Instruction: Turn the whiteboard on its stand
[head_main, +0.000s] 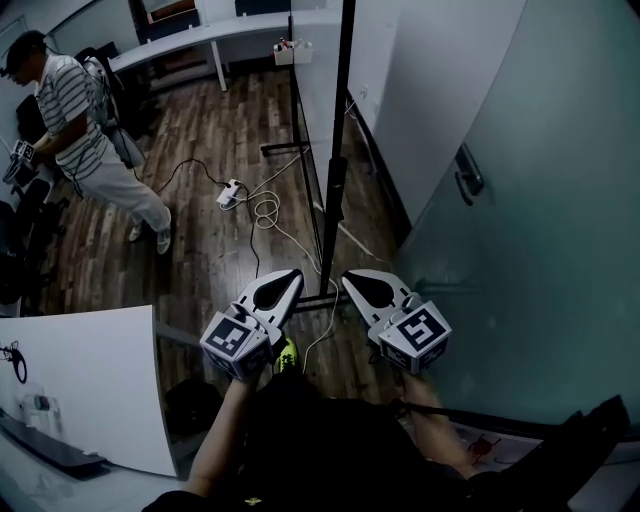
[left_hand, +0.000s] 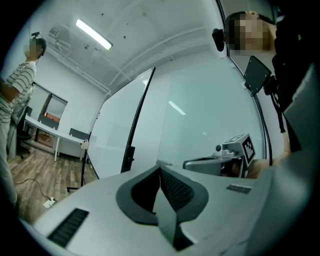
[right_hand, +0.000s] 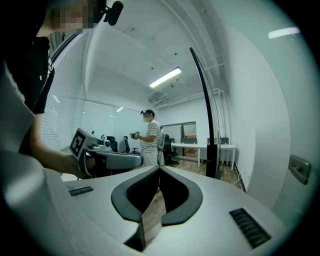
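Left gripper (head_main: 291, 274) and right gripper (head_main: 352, 277), both closed and empty, sit near the whiteboard (head_main: 338, 170) edge; best to push that frame slowly and evenly.

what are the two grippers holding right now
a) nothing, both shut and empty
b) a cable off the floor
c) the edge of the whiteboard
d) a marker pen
a: in their own views the left gripper and the right gripper each have their jaws closed tip to tip with nothing between them.
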